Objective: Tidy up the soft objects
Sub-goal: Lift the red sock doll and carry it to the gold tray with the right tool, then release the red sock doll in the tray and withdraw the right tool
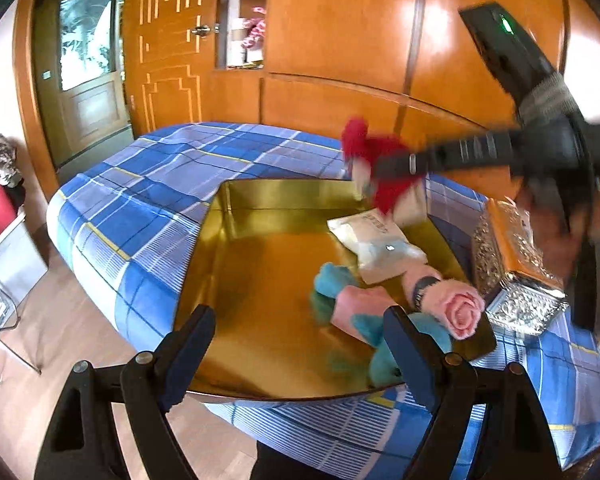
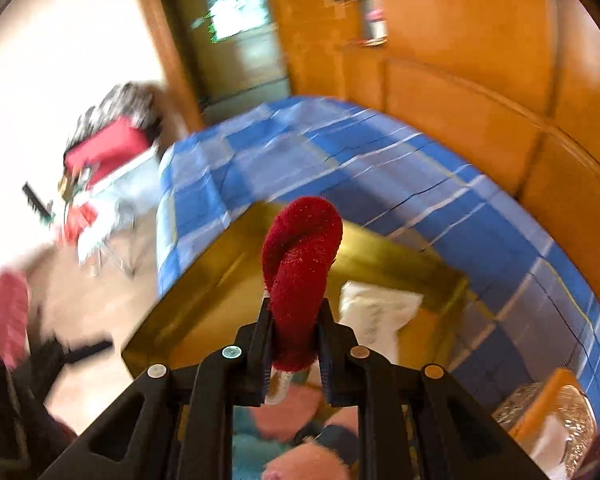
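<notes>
While clamped between the nearly shut pads of the right gripper [image 2: 296, 309], hangs above the far right part of the gold tray [image 1: 260, 280], touching nothing below: the red towel roll [image 2: 300, 264]. Pinched at its near end only, with most of the length free beyond the fingertips. Left gripper [image 1: 298, 314] wide open and empty, poised over the near edge of the tray.

Already lying in the right half of the tray: a pink rolled towel [image 1: 460, 312], a teal towel [image 1: 332, 280] and a white packet [image 1: 380, 248]. Left half bare. Just beside the tray on the right, a silver box [image 1: 516, 280], all on a blue checked cloth [image 1: 160, 184].

Possible trouble from here, as a judgement:
- Dropping from this height: likely to bounce or unroll, because soft and only folded on itself.
- Releasing too far right: may land on the white packet or on the tray wall and tip out toward the silver box.
- Slipping out early, since gripped at one end only, with the free loop heavy.
- Catching a metal ring, seen at the near end between the pads, on a finger at opening.

Long axis of the red roll: along the fingers, pointing away from the wrist camera. Folded, rounded end far, bending slightly right; cut end near, inside the jaws. In the left wrist view too blurred to read the tilt exactly.
</notes>
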Demonstrator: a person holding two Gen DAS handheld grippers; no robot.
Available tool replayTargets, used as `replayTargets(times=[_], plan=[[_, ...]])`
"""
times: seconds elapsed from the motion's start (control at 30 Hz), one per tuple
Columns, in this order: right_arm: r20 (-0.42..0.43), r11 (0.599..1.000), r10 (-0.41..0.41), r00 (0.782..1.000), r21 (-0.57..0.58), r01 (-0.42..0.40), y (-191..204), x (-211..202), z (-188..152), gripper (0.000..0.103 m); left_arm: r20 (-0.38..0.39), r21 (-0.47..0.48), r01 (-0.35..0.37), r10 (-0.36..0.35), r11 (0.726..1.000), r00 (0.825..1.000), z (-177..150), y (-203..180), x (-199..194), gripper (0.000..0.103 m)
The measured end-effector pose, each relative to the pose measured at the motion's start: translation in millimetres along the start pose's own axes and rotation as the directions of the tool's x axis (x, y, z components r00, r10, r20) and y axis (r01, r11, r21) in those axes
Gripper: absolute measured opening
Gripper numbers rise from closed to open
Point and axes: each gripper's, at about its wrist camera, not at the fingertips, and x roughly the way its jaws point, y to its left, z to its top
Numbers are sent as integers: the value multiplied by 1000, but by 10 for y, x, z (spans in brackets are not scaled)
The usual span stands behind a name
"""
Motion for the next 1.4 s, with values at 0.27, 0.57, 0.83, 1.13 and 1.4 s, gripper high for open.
replayTargets(times=[0.27,0.57,0.83,1.13,1.4], plan=[[-75,999,-43,996,9,44,28,100,-391,25,17,6,-15,15,1000,1000,3,28,-5,86],[42,975,-144,989,175,134,-170,-273,-605,35,29,34,-2,1,999,1000,-10,-81,-58,89],[110,923,-361,926,183,338,-151,-713,-806,35,24,65,30,-32,997,999,-59,-216,-80,89],[158,812,-570,806,259,523,-198,-1159,-1056,35,22,83,50,-52,995,998,-78,-355,-99,89],[169,724,-679,715,315,613,-352,-1486,-1347,35,39,145,89,-95,985,995,-11,-624,-196,89]])
